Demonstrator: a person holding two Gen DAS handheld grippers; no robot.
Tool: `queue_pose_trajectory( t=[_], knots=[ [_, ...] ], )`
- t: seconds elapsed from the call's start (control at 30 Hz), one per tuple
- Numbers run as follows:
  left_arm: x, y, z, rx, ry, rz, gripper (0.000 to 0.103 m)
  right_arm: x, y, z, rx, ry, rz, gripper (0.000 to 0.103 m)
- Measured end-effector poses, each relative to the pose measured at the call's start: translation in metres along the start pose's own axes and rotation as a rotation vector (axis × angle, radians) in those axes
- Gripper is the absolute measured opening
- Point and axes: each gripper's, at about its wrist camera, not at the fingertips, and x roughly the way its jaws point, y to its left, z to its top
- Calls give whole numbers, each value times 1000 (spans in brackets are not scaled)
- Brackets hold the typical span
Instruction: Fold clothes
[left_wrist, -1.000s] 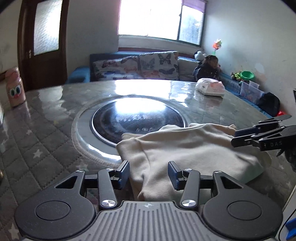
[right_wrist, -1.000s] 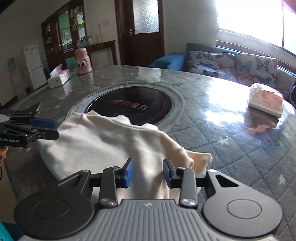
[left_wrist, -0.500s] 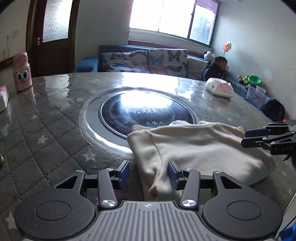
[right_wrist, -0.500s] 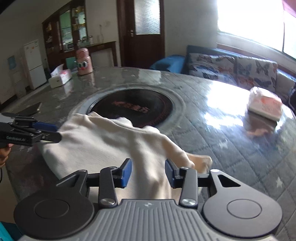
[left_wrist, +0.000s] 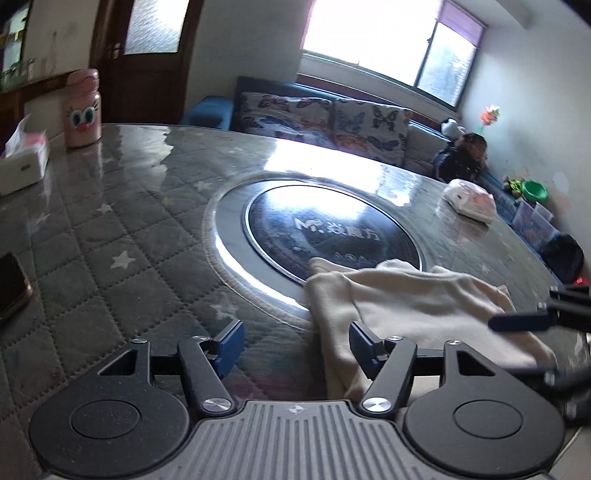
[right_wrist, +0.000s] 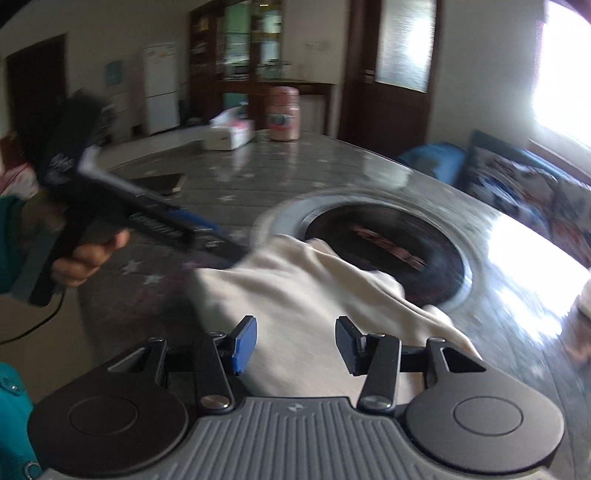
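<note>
Left gripper (left_wrist: 295, 347) spread wide, nothing between its blue pads, hovering low over the quilted table (left_wrist: 110, 229). Just to its right lies the cream garment (left_wrist: 413, 306), bunched on the near edge of the dark round hotplate (left_wrist: 332, 229) and draped toward the table's rim. Right gripper (right_wrist: 295, 343) also gaping, empty, poised over the same cloth on the hotplate's near side. Its view is smeared with motion blur, so whether the left tool's tips touch the fabric, I can't say. Beyond the hotplate: a pink bottle (left_wrist: 82, 107) and a tissue box (left_wrist: 22, 158) far left, a phone (right_wrist: 159, 183) nearer.
</note>
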Motion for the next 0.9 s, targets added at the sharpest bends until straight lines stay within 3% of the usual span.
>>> queue_pose_trajectory(
  t=[0.2,0.6,0.9],
  knots=[
    [-2,3,6,-40,-4,9,83,15,32,12,-115,4,47,48],
    [1,11,8,-141,36,-49,86,51,69,11,-268,37,59,45],
    [8,15,7,-217,76,-99,86,55,70,11,-242,36,17,19]
  ],
)
